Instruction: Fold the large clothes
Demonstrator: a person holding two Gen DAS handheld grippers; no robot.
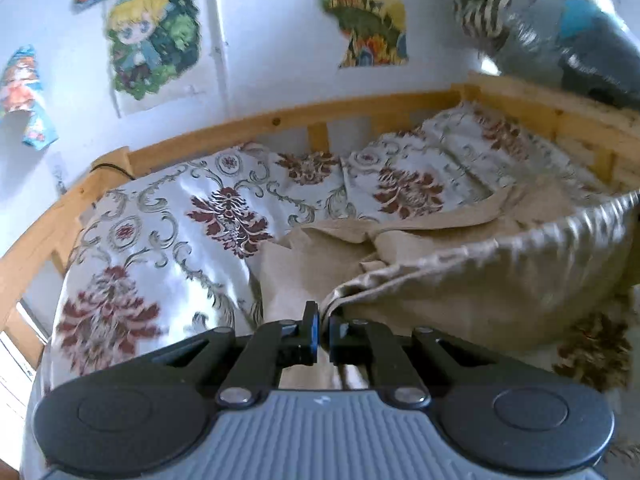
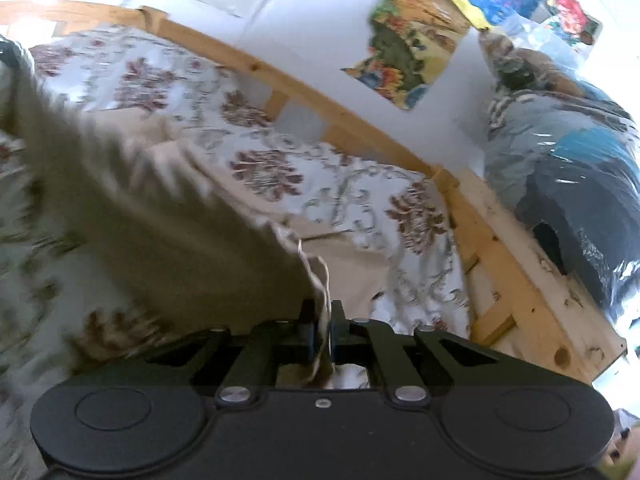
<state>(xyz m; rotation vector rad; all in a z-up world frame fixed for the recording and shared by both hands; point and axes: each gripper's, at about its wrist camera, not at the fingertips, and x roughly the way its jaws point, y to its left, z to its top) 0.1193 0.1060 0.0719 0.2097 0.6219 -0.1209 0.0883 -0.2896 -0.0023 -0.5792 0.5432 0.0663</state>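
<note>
Garment: beige garment point(image 1: 460, 280) lifted over the bed point(image 1: 168, 216), part trailing on it.
Left gripper point(image 1: 323, 334): fingers pinched on its edge.
Right gripper point(image 2: 323, 330): fingers clamped on a hem – loose threads dangling.
Tip: keep the edge taut between both – lay it level.

Motion blurs the beige garment point(image 2: 152, 216); its pinched edge hides between the right gripper's point(image 2: 323, 320) fingers.

I see a white wall point(image 1: 260, 40) hung with cartoon posters point(image 1: 154, 36); a pine bed frame point(image 1: 280, 120) runs beneath; a floral bedspread point(image 1: 160, 220) covers the bed; daylight is bright.
</note>
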